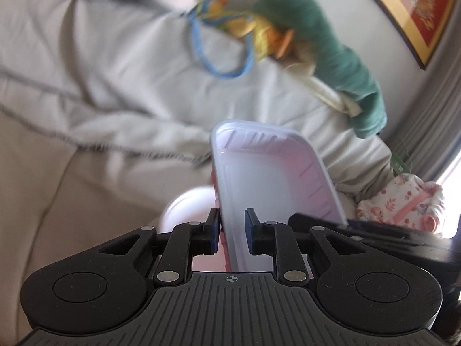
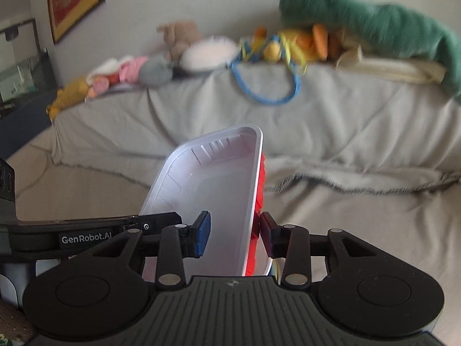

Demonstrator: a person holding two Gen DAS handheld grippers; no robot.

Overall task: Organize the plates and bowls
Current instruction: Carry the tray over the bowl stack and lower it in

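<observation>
A white rectangular plastic tray point(image 1: 259, 173) with a red outside is held up in the air, tilted, between both grippers. My left gripper point(image 1: 232, 230) is shut on its left wall, one blue pad outside and one inside. In the right wrist view the same tray point(image 2: 213, 178) shows its ribbed inside, and my right gripper point(image 2: 234, 235) is shut on its right wall, with one finger point(image 2: 266, 236) against the red outer face. Each gripper's black body shows at the edge of the other's view. A blurred round white dish point(image 1: 187, 204) lies below the tray.
Behind the tray stands a grey covered couch point(image 2: 345, 115) with plush toys along its back, among them a long green one point(image 2: 389, 28), and a blue cord loop point(image 2: 268, 92). Framed pictures point(image 2: 72, 3) hang on the wall. A floral cloth point(image 1: 403, 199) lies at the right.
</observation>
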